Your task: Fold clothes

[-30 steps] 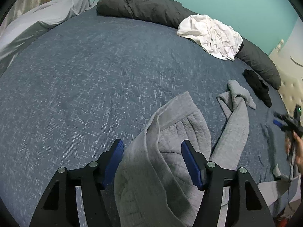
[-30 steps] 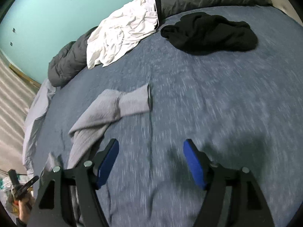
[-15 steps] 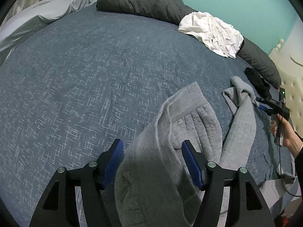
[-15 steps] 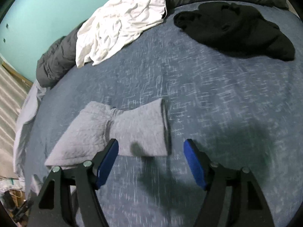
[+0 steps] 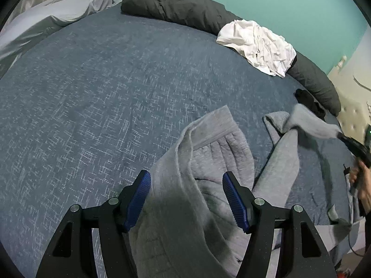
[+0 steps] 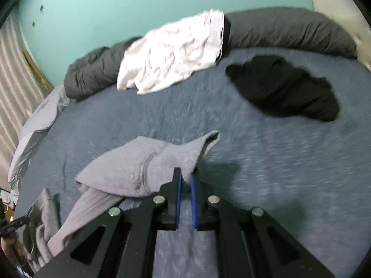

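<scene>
The bed point(image 5: 97, 88), in its blue flecked cover, filled both views. Along its far edge lay a long dark grey duvet roll point(image 5: 176, 7), with a crumpled white garment point(image 5: 257, 44) draped over it and a black garment point(image 6: 285, 90) on the cover just in front. The grey sweatshirt point(image 5: 185, 208) sprawled across the near right part of the bed, one sleeve running out to the right. The left hand-held gripper point(image 5: 186, 199) hovered with fingers spread wide on either side of the sweatshirt's near bulk, gripping nothing. The right hand-held gripper point(image 6: 185, 185) was pressed together on the sleeve's cuff point(image 6: 185, 159), lifting it off the cover. A hand point(image 5: 361, 180) showed at the right edge of the left wrist view.
</scene>
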`<state>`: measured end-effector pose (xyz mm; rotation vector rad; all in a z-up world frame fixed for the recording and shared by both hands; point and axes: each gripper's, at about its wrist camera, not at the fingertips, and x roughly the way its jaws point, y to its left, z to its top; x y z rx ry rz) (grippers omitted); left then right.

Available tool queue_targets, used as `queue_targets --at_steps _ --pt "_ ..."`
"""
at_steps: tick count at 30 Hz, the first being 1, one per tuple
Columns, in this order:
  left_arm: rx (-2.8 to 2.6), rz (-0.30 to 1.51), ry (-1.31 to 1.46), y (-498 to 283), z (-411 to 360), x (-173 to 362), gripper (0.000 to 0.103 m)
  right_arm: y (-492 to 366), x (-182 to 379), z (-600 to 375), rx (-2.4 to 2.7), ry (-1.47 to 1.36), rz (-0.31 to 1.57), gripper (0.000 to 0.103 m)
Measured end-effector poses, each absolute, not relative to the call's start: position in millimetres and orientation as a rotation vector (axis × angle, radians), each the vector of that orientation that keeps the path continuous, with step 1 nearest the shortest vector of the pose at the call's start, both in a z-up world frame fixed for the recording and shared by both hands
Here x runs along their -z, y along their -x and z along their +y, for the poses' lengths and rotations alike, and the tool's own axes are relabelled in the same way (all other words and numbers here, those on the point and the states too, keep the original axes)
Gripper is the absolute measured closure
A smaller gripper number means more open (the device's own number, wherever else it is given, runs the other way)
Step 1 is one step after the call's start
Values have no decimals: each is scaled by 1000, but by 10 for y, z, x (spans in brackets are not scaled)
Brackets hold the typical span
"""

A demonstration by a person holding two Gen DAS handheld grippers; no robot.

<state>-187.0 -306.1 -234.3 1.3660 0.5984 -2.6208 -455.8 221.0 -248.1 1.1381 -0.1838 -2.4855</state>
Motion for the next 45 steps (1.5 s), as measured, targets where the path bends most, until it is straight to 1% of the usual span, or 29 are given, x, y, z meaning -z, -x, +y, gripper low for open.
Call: queue_targets --at_steps 5,11,14,17,22,27,31,34,35,36,37,38,41,45 --pt "2607 592 -1361 1780 -3067 2237 34 4231 2055 3003 2582 -1079 -212 96" --pt "2577 571 -1377 1716 -3105 2211 34 3858 1876 3861 2713 -1099 -228 96" --pt "2565 574 -1392 1711 -3109 2203 34 3720 1926 4095 2748 -1133 -199 96" --pt "2562 538 -1409 1781 -3092 2176 34 3631 2027 4289 2773 -1183 -199 96" --pt "2541 497 -1450 2056 -3111 2170 33 3484 2244 4673 2827 -1265 -259 96" --pt "2536 437 -1529 2382 -3093 2287 32 3387 2432 5037 2879 -1365 -306 96" --pt "2537 392 -1582 2594 -3068 2386 32 3353 2563 5152 2860 -1392 -297 96" --pt "2560 415 -1612 2675 -3059 2468 33 3373 2608 5096 2840 -1387 -254 96" --pt "2568 415 -1617 2694 -3056 2490 37 3383 2622 5083 2837 -1390 -247 96" --pt "2572 403 -1626 2702 -3039 2505 57 3400 2634 5072 2834 -1392 -246 96" --pt "2577 391 -1635 2710 -3023 2521 84 3413 2641 5064 2833 -1391 -245 96" --pt "2582 374 -1640 2715 -3005 2530 94 3403 2637 5052 2834 -1390 -246 96" --pt "2619 298 -1587 2657 -2980 2442 97 3403 2631 5044 2835 -1378 -250 96" --pt "2645 279 -1521 2535 -3057 2231 99 3392 2572 5067 2835 -1357 -279 96"
